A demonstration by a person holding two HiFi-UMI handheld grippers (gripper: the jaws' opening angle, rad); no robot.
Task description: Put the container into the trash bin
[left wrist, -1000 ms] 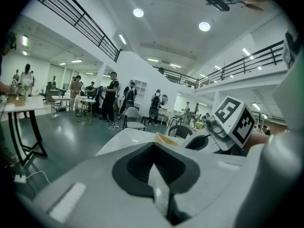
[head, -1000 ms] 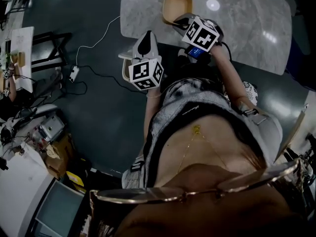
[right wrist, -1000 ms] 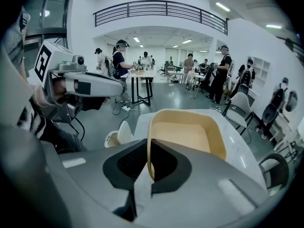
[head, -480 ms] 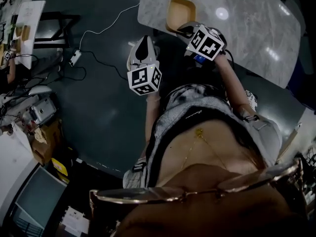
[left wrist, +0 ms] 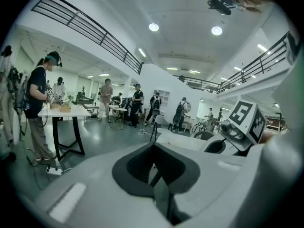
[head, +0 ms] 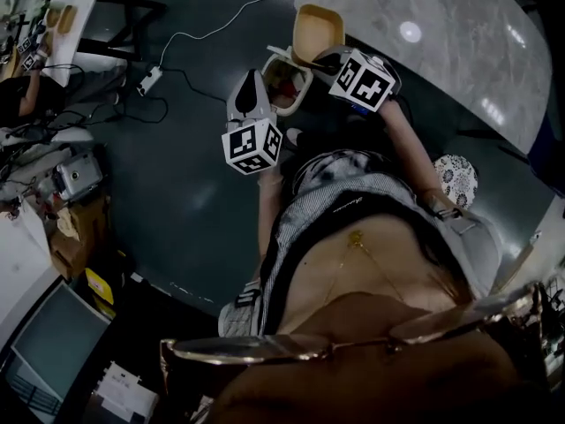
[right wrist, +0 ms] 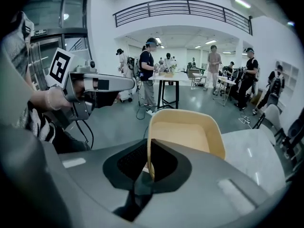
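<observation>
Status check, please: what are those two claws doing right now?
Right gripper shut on container rim. Left gripper shut, empty. Container beside trash bin, not yet in. Bin mouth unblocked.

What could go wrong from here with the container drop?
1. The right hand-held gripper pinches only one thin wall of the container; the rest hangs free, so it may swing or slip out.
2. The container looks about as wide as the trash bin mouth; it could catch on the rim.
3. In the head view the left hand-held gripper overlaps the bin's edge and might block the drop.
</observation>
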